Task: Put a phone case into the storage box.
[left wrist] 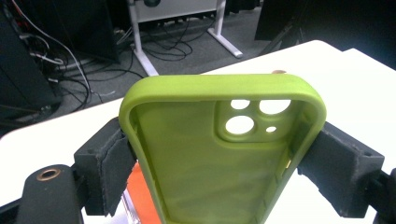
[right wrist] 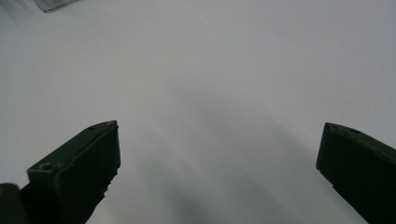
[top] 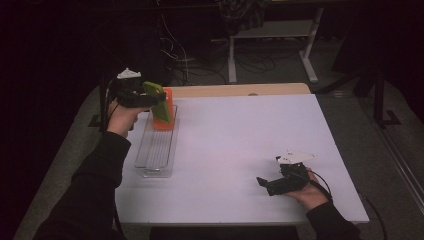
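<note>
The left hand-held gripper [top: 150, 99] clamps a green phone case [left wrist: 219, 154] above the far end of a clear tray [top: 156, 150], beside an upright orange case [top: 167, 112]. Likely next: lower it into a slot. The right hand-held gripper [top: 267, 184] rests wide and empty on the desk [top: 240, 145].

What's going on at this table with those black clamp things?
A person holds a grasping tool in each hand. The left tool is clamped on the sides of a green phone case, holding it above the far end of a clear plastic tray, right beside an orange case standing in that tray. The right tool rests on the white table with its jaws open, holding nothing.
</note>
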`<state>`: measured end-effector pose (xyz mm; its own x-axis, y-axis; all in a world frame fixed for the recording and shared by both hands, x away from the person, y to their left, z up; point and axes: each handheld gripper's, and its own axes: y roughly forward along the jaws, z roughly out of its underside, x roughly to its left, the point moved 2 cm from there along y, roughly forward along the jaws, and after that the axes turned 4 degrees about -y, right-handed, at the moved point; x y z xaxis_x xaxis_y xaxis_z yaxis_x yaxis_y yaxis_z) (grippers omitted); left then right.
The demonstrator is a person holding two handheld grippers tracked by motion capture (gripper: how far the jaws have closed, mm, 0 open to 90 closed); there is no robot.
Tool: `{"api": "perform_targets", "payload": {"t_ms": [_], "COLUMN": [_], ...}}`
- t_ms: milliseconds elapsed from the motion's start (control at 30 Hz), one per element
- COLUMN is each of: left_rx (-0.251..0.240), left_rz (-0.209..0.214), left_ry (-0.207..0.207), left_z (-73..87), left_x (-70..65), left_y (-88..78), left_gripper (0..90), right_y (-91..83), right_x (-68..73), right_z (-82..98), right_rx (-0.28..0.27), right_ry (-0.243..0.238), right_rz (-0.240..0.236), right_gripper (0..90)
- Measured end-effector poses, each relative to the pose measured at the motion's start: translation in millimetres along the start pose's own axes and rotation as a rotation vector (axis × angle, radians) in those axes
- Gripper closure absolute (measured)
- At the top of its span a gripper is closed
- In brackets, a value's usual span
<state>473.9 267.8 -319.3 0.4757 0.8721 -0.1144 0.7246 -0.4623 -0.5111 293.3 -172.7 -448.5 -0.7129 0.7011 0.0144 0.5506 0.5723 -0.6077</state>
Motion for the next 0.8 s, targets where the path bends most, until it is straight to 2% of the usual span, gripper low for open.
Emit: {"api": "perform_targets", "payload": {"t_ms": [300, 433, 600, 800], "left_rx": [0.035, 0.053, 0.069, 0.085], "left_rz": [-0.036, -0.045, -0.07, -0.074], "left_ry": [-0.005, -0.026, -0.037, -0.045], "left_z": [21.9, 31.0, 36.9, 41.9], "left_x": [3.5, 6.4, 9.4, 11.6], "left_y": [10.2, 14.8, 17.5, 21.9], "left_gripper": [15.6, 15.6, 15.5, 15.4], "right_y": [0.4, 0.4, 0.3, 0.3], "right_x": [-0.5, -0.4, -0.6, -0.8], "right_z": [-0.1, -0.1, -0.2, -0.4], "right_rx": [0.002, 0.003, 0.002, 0.0], "right_ry": [-0.003, 0.0, 0.001, 0.0], "right_rz": [0.005, 0.006, 0.012, 0.013], "right_gripper": [0.0, 0.0, 0.0, 0.0]}}
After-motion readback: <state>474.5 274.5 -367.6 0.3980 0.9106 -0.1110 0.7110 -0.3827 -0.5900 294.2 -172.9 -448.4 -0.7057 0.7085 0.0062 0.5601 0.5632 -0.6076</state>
